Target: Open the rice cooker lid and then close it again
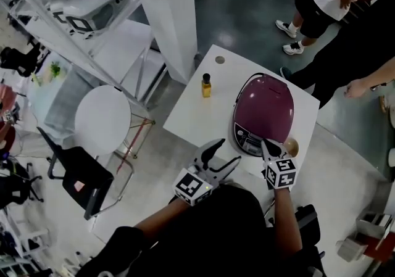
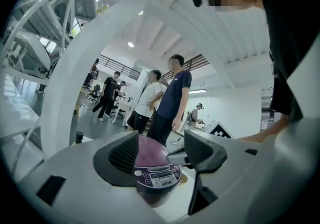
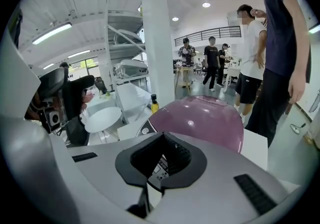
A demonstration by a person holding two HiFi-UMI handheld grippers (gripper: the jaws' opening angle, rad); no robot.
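Here left gripper (image 1: pixel 222 153) hovers released at the near edge of the table (image 1: pixel 191 106), likely idle, while the purple rice cooker (image 1: pixel 264 106) sits there lid-down and the clenched, empty right gripper (image 1: pixel 266 144) points at its front panel (image 1: pixel 249 140), probably to press the lid release.

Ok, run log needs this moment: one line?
glossy purple domed rice cooker lid: closed | left gripper: open, empty | right gripper: shut, empty, by its front

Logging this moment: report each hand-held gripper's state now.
Left hand-held gripper: open, holding nothing.
Right hand-held gripper: closed, holding nothing.
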